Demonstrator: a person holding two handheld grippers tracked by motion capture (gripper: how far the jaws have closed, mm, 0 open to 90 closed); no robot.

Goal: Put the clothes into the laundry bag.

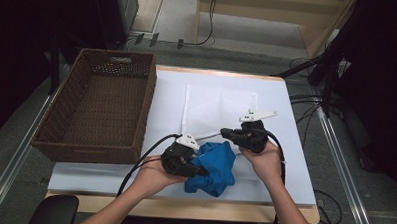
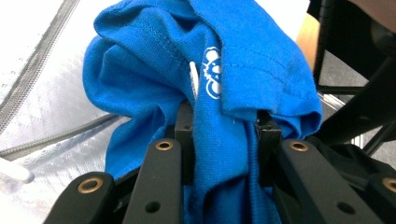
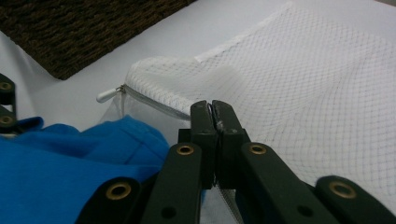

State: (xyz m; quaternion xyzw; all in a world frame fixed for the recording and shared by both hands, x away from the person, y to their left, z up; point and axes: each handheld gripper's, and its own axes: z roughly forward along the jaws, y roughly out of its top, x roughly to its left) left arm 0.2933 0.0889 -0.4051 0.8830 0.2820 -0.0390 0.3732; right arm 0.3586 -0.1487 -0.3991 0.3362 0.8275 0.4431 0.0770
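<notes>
Blue shirt (image 1: 212,167) sits bunched on the tabletop (image 1: 285,160) at 6 o'clock, near the front edge, just below the white mesh laundry bag (image 1: 221,110), which lies flat at centre. Wicker basket (image 1: 99,108) stands at 9 o'clock, well apart from the shirt.

Left gripper (image 1: 200,170): jaws clamped on a thick fold of the shirt; in the left gripper view the cloth (image 2: 224,93) fills the gap between them and spills over the top.

Right gripper (image 1: 224,131): jaws together, pinching the bag's zippered edge (image 3: 154,105) at the mouth, mesh caught between the tips.

Handling, my read: shirt is light, soft knit, no stiffness, so it will sag and trail from any single grip. Not slippery, not fragile. Best hold is a bunched fold, as now. Bag mesh is flimsy; the hemmed zipper edge is the only firm place to hold.

Shirt is a crumpled wad; long axis runs roughly 11 to 5 o'clock in the high view, upper end towards the bag mouth.
</notes>
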